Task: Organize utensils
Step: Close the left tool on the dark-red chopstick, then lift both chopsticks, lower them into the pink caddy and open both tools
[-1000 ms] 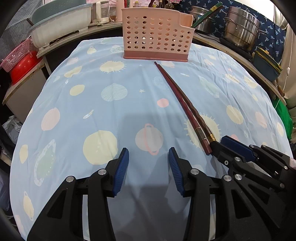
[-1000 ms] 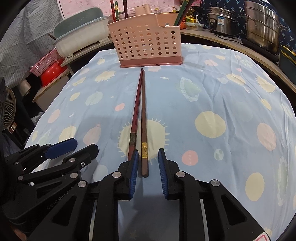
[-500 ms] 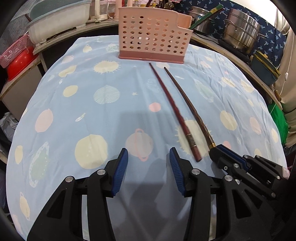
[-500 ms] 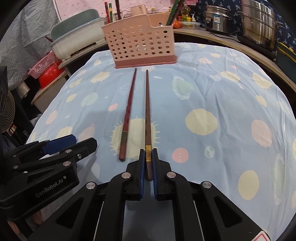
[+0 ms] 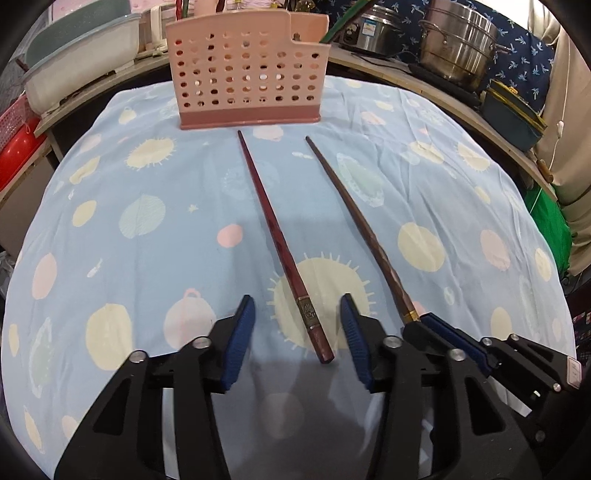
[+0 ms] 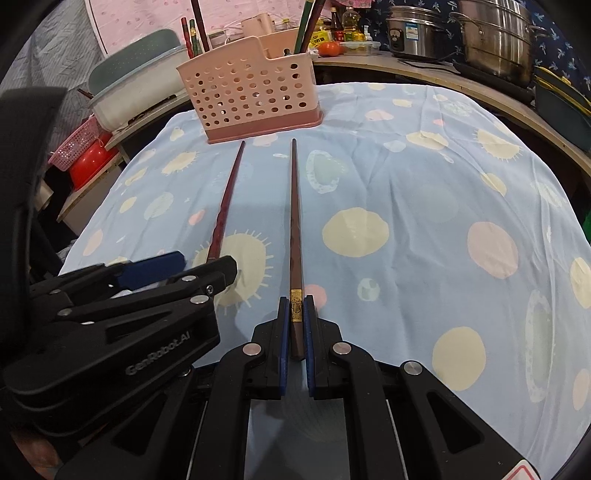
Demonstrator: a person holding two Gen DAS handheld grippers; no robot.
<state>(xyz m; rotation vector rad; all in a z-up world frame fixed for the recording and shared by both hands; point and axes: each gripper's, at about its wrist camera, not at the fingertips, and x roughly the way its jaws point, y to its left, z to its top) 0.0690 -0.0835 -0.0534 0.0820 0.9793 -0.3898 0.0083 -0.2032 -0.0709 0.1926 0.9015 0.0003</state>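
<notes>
Two long dark chopsticks lie on the blue patterned cloth, tips toward a pink perforated utensil holder [image 5: 247, 70], which also shows in the right wrist view [image 6: 251, 96]. My left gripper [image 5: 297, 325] is open, its jaws on either side of the thick end of the reddish chopstick [image 5: 280, 240]. My right gripper [image 6: 296, 321] is shut on the thick end of the brown chopstick [image 6: 295, 221], near its gold band. That brown chopstick also shows in the left wrist view [image 5: 362, 229], and the reddish chopstick shows in the right wrist view [image 6: 225, 210].
The holder has several chopsticks standing in it [image 6: 195, 33]. Steel pots [image 5: 458, 48] and a dark container [image 5: 513, 110] sit on the counter at the back right. A white tub [image 5: 77, 62] and red baskets [image 6: 85, 155] are at the left.
My right gripper closed on the brown chopstick and drew it apart from the reddish one. My left gripper moved right, so the reddish chopstick's end now lies between its open jaws.
</notes>
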